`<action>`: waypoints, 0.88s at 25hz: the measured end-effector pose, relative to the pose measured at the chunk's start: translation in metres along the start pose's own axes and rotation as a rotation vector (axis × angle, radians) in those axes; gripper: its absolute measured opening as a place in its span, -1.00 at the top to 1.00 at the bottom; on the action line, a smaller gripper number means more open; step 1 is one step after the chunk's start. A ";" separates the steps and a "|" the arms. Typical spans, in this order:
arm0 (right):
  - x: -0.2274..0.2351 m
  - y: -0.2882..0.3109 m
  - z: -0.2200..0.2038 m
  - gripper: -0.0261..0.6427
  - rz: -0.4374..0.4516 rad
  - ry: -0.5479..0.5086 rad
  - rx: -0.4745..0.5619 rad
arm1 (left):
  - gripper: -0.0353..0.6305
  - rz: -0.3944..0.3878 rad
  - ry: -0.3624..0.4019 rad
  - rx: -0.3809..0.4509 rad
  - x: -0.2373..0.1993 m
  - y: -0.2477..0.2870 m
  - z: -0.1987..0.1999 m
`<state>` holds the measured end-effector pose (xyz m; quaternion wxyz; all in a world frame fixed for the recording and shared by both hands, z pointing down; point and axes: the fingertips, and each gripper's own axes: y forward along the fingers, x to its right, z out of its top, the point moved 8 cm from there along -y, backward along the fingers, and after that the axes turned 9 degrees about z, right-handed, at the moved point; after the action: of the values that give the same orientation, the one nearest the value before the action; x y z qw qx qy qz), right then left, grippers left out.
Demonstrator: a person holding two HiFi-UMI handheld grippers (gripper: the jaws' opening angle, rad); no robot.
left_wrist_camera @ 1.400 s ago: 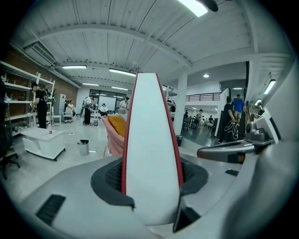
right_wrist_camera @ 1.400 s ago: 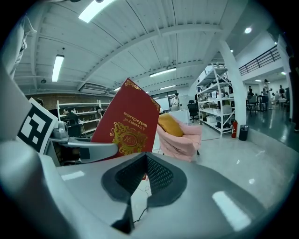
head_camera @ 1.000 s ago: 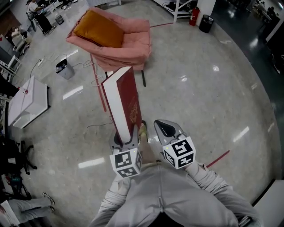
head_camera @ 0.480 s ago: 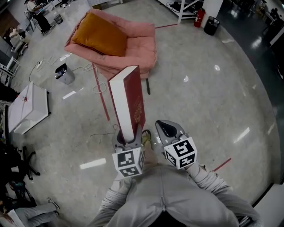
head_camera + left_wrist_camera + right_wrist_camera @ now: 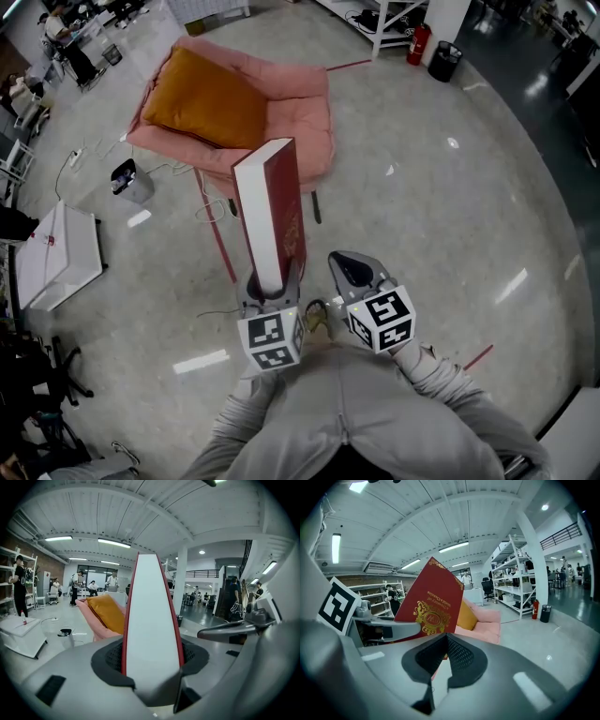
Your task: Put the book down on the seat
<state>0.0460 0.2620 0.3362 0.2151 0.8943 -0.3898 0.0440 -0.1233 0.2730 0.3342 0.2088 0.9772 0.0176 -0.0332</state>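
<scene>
The left gripper [image 5: 272,281] is clamped on the lower end of a tall red hardback book [image 5: 277,211], which stands upright between its jaws. In the left gripper view the white page edges [image 5: 152,620] fill the gap between the pads. The right gripper [image 5: 352,272] sits just beside it at 3 o'clock, jaws together and holding nothing. Its own view shows the book's red cover with a gold emblem [image 5: 431,602] at 10 o'clock.

A polished grey stone floor [image 5: 450,216] spreads all round. At 12 o'clock from the left gripper stands a pink padded armchair [image 5: 300,103], with a large orange cushion [image 5: 206,98] lying on its seat. The book is in the air on the near side of the chair, not on the seat. A flat white box [image 5: 56,248] lies at 9 o'clock. A small grey bin [image 5: 127,178] stands at 10 o'clock, near the chair's left side.
</scene>
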 end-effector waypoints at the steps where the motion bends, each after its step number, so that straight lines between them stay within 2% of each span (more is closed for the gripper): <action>1: 0.004 0.007 0.004 0.92 -0.003 0.000 0.001 | 0.18 -0.002 0.001 -0.002 -0.003 0.008 0.004; 22: 0.062 0.107 0.045 0.92 -0.012 -0.008 -0.017 | 0.18 -0.036 0.008 -0.035 -0.034 0.112 0.040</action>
<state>0.0078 0.1364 0.3480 0.2214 0.8950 -0.3857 0.0357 -0.1540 0.1533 0.3456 0.2251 0.9731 0.0364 -0.0326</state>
